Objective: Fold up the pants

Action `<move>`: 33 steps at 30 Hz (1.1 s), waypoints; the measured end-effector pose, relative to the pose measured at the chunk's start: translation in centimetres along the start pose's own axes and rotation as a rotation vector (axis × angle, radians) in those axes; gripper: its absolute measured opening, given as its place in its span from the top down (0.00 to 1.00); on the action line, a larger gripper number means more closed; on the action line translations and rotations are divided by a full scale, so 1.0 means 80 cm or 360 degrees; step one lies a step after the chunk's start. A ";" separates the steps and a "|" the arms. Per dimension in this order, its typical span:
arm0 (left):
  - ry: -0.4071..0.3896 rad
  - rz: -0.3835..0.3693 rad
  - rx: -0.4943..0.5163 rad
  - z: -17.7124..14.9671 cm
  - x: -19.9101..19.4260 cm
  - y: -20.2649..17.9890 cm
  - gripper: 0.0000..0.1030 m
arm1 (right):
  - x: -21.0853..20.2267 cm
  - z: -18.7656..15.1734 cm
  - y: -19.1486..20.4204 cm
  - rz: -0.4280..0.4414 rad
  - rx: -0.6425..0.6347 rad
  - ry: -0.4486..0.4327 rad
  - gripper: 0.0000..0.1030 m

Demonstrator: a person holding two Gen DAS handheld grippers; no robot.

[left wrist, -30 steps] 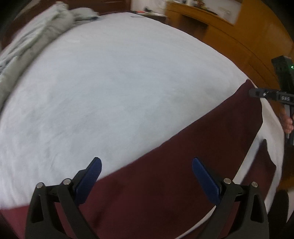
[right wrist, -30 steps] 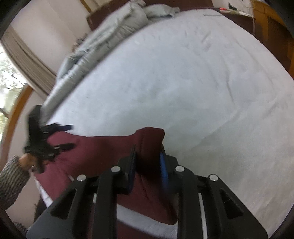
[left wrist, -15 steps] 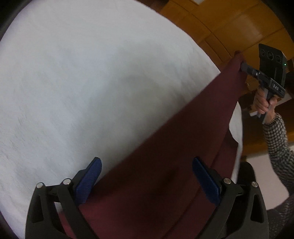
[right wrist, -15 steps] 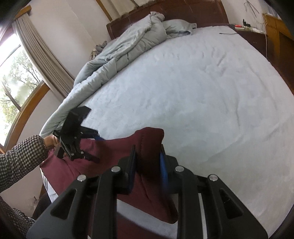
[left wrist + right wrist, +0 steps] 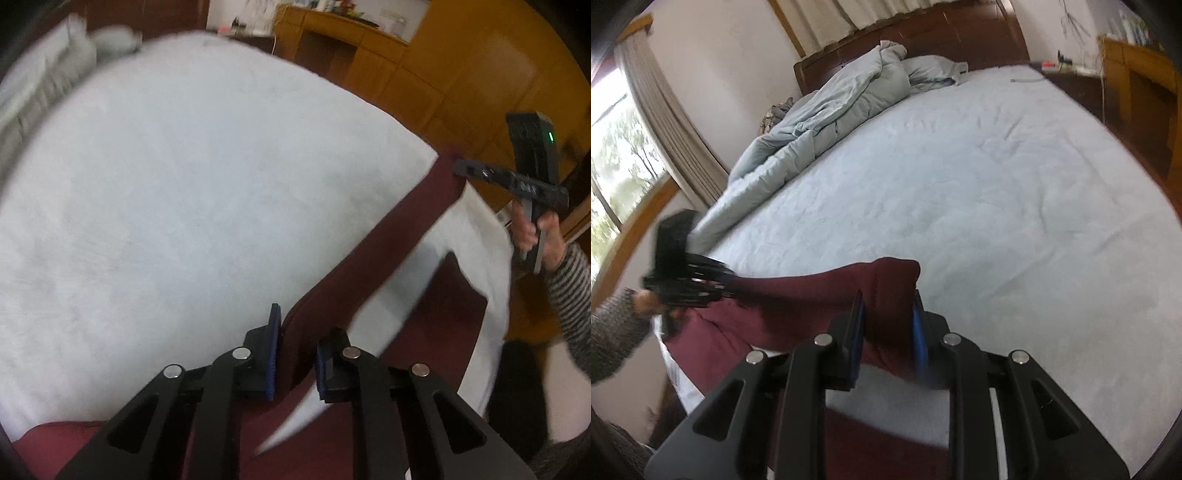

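The dark red pants (image 5: 373,258) are stretched in the air over the near edge of the bed, held between both grippers. My left gripper (image 5: 295,354) is shut on one end of the upper edge. My right gripper (image 5: 888,325) is shut on the other end, a bunched corner of the pants (image 5: 886,284). In the left wrist view the right gripper (image 5: 458,168) shows at the far end of the taut edge. In the right wrist view the left gripper (image 5: 727,284) shows blurred at the left. A lower layer of the pants (image 5: 443,332) hangs beneath.
The bed (image 5: 997,184) has a pale blue sheet. A crumpled grey-blue duvet (image 5: 827,110) lies along its far left side by the dark wooden headboard (image 5: 953,33). Wooden cabinets (image 5: 461,74) stand to the right of the bed. A window with curtains (image 5: 665,122) is at left.
My left gripper, open a second ago, has shut on the pants' edge. The right gripper stayed shut on its corner. The pants' upper edge has lifted and pulled taut between them.
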State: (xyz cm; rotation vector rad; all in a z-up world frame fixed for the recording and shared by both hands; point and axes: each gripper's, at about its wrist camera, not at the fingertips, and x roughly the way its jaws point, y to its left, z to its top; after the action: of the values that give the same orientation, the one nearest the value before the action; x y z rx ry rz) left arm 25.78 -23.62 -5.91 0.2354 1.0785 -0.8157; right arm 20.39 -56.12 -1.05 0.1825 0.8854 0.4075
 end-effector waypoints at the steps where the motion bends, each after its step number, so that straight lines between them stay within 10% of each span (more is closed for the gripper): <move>1: -0.0010 0.0061 0.0027 -0.012 -0.007 -0.023 0.85 | -0.005 -0.010 0.005 -0.0025 -0.0027 -0.0005 0.78; 9: 0.0066 0.0240 0.0115 -0.111 0.010 -0.077 0.85 | -0.020 -0.113 0.029 -0.0132 -0.0074 0.0169 0.74; 13: 0.0149 0.0308 0.0145 -0.153 0.045 -0.089 0.85 | -0.025 -0.163 0.027 -0.0173 0.0080 0.0297 0.42; 20: 0.0143 0.0369 0.0112 -0.162 0.064 -0.085 0.84 | -0.073 -0.206 0.029 0.0062 0.0612 0.0256 0.27; 28: 0.0144 0.0410 0.0104 -0.164 0.060 -0.083 0.74 | -0.057 -0.233 0.026 0.0082 0.1026 0.0271 0.23; 33: 0.0124 0.0522 0.0131 -0.166 0.049 -0.083 0.46 | -0.028 -0.242 0.013 0.0071 0.1115 0.0327 0.31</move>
State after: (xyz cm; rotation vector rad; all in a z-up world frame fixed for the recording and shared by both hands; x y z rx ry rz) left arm 12.90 -22.86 -14.29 0.5034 1.0455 -0.5599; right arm 3.73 -56.38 -11.16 0.8160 1.2044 0.1425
